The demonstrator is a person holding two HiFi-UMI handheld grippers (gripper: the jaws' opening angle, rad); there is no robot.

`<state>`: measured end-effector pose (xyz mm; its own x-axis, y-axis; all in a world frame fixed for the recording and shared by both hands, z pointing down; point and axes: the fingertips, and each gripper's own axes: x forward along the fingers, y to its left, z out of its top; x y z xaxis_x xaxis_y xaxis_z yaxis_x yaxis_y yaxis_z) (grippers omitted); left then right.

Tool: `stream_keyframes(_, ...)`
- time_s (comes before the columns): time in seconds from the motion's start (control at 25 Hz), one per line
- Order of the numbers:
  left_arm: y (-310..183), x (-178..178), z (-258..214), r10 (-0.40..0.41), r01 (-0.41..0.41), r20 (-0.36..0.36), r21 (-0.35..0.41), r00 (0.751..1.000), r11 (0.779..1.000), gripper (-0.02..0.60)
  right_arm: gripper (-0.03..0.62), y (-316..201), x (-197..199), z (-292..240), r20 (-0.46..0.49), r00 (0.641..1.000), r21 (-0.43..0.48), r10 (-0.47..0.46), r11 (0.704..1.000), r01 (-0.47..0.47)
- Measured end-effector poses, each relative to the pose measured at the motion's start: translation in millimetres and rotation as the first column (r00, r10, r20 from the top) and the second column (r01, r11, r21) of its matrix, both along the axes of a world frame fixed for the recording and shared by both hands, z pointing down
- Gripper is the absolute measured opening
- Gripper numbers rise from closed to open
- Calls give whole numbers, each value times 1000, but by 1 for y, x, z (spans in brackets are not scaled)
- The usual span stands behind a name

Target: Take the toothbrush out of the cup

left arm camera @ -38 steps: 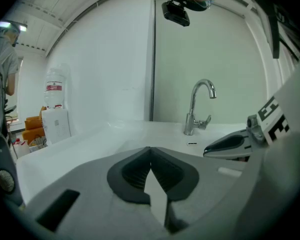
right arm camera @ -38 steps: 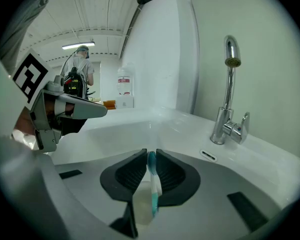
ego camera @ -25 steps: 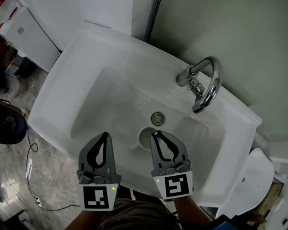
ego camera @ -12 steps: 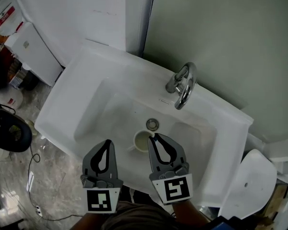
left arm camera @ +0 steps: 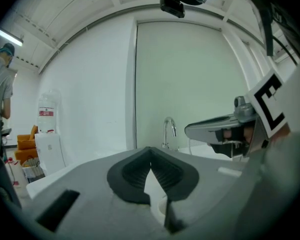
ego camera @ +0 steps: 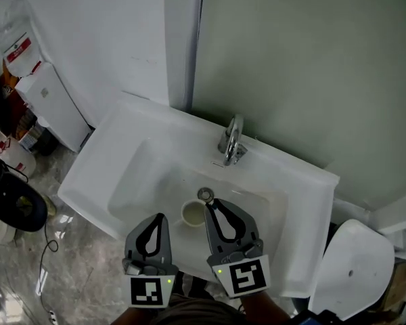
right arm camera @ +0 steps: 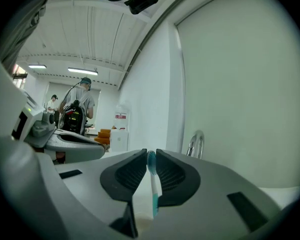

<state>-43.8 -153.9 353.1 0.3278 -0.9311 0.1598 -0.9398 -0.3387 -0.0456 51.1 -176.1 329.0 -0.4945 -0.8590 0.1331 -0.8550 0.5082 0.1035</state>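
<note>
A teal and white toothbrush [right arm camera: 151, 186] stands upright between the pads of my right gripper [right arm camera: 150, 156], which is shut on it. Seen from the head, the right gripper [ego camera: 210, 204] hovers over the white sink [ego camera: 122, 147], just right of the cream cup [ego camera: 193, 213] standing in the basin. The brush itself is hidden under the jaws there. My left gripper [ego camera: 162, 217] hangs just left of the cup, above the basin's front rim. Its jaws [left arm camera: 150, 151] meet at the tips with nothing between them, and a bit of the cup's rim [left arm camera: 162, 207] shows below them.
A chrome faucet [ego camera: 231, 139] stands at the back of the sink and the drain [ego camera: 204, 194] lies just behind the cup. A white toilet lid [ego camera: 352, 266] is at the right, a white water dispenser [ego camera: 51, 107] at the left. People [right arm camera: 82, 104] stand far off.
Both grippers have risen above the basin. The right gripper's tips, earlier at the cup's rim, now hang higher and to its right. The head view has tilted up toward the wall.
</note>
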Motion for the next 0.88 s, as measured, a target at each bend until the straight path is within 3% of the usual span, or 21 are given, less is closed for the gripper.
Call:
stream_keyframes(0.36,21,17,-43,8,-8,0,103,1000,995,15,61,32,5,-60,47,999,124,-24,992,18)
stream_keyframes(0.88,46,30,-72,5,-3,-11,174,1000,985,15,61,66,9,-98,55,998,195,-39,980,28)
